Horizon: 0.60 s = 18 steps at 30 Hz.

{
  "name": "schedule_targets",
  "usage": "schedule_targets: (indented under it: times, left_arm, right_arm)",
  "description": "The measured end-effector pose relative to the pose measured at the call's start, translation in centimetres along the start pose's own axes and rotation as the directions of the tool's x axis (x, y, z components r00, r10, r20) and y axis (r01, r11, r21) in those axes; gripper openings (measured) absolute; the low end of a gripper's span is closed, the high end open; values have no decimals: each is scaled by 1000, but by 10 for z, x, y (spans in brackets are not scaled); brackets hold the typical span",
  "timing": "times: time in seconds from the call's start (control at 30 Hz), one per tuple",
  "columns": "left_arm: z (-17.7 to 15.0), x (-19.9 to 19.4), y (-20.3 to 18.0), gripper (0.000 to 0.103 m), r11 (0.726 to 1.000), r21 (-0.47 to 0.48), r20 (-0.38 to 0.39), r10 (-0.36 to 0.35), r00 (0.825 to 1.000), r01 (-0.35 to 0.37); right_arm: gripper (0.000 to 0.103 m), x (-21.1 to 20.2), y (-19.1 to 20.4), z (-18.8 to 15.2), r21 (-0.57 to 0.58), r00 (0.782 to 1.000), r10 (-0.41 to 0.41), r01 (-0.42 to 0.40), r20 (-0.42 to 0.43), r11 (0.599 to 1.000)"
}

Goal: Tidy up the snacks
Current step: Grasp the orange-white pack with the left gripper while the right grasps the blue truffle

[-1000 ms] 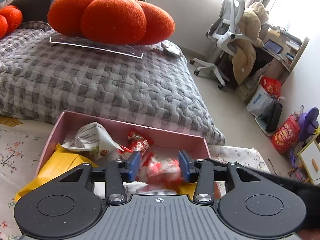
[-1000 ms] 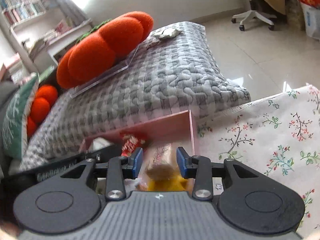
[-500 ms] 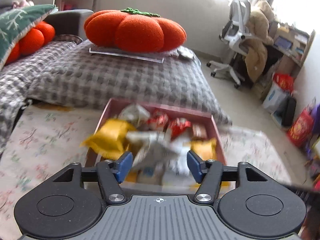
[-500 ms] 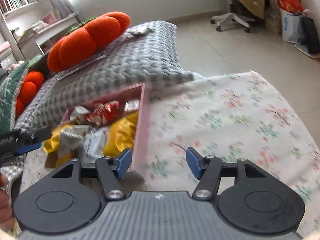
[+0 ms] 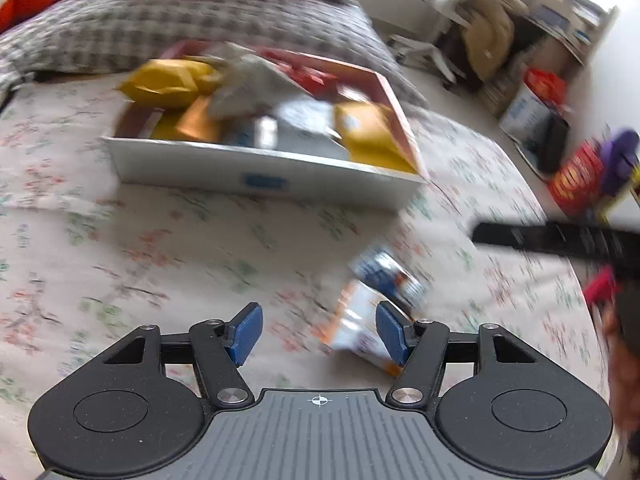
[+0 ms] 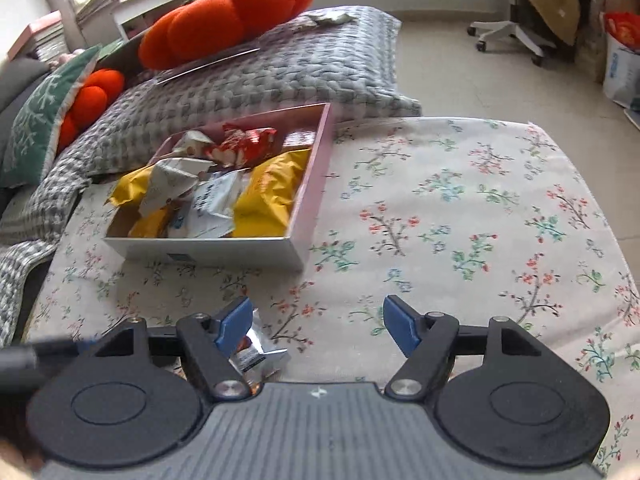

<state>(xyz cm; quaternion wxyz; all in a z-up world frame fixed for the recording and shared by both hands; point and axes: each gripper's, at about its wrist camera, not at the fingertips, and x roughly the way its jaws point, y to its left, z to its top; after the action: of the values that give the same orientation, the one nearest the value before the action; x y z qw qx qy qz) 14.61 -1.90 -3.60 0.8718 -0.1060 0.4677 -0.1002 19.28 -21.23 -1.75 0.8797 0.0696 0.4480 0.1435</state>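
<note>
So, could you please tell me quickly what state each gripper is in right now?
Left gripper: open, holding nothing; a snack packet lies on the tablecloth between its fingers.
Right gripper: open, holding nothing.

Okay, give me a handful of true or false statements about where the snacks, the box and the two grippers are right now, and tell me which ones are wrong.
1. The box holds several snack packets. True.
2. The left gripper is clamped shut on a yellow bag. False: its jaws are apart and grip nothing; a yellow bag lies in the box.
3. One loose packet lies on the floral cloth, outside the box. True.
4. The right gripper is reaching inside the box. False: it is open over the cloth, on the near side of the box.
5. The orange pumpkin cushion sits in the box. False: it rests on the grey quilt behind it.
</note>
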Motion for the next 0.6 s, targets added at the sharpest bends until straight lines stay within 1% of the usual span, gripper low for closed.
schedule_targets:
  times: [0.03, 0.1, 0.17, 0.23, 0.3, 0.33, 0.37, 0.4, 0.43, 0.47, 0.5, 0.53, 0.57, 0.6]
  left_arm:
    - [-3, 2, -6, 69, 999, 30, -5, -10, 1000, 10]
    - [-11, 8, -22, 78, 996, 87, -18, -32, 999, 34]
    - [-16, 14, -30, 82, 992, 119, -18, -27, 999, 29]
    - [-17, 23, -33, 82, 989, 149, -13, 6, 1000, -4]
    - [-17, 27, -32, 78, 984, 177, 15, 31, 999, -33]
    - [-19, 26, -31, 75, 981, 190, 21, 37, 999, -41]
    - [-19, 25, -30, 61, 979, 198, 27, 32, 999, -37]
    - [-19, 23, -29, 50, 978, 205, 33, 22, 999, -28]
    - [-18, 22, -28, 45, 978, 208, 37, 16, 999, -23]
    - [-16, 21, -26, 38, 978, 208, 38, 8, 999, -16]
    - [-14, 20, -24, 32, 978, 206, 37, -1, 999, -7]
    - [-13, 19, -21, 30, 979, 204, 36, -4, 999, -4]
    - [-12, 18, -19, 24, 979, 202, 35, -5, 999, -2]
    - [-11, 17, -17, 21, 980, 199, 32, -1, 999, -5]
  right_arm:
    - [69, 0, -2, 0, 8, 1000, -5, 5, -1, 1000]
    - [69, -1, -3, -2, 8, 1000, -10, 10, -2, 1000]
    - [68, -1, 0, -4, -2, 1000, -6, 6, -4, 1000]
    - [68, -1, 2, -6, -10, 1000, -3, 3, -5, 1000]
    - [67, 1, 5, -8, -20, 1000, 2, -2, -13, 1000]
    - [66, 2, 6, -8, -25, 1000, 4, -4, -16, 1000]
    - [66, 4, 7, -9, -33, 1000, 6, -6, -20, 999]
    - [65, 5, 8, -10, -39, 1000, 8, -9, -23, 999]
    - [63, 5, 8, -11, -44, 1000, 11, -12, -27, 999]
    - [62, 7, 9, -12, -49, 999, 15, -17, -31, 999]
    - [62, 7, 10, -13, -52, 999, 16, -18, -33, 998]
    - [61, 8, 11, -13, -59, 999, 16, -18, -35, 998]
    - [61, 9, 13, -15, -73, 999, 14, -17, -35, 997]
    - [59, 10, 15, -16, -91, 999, 11, -14, -33, 996]
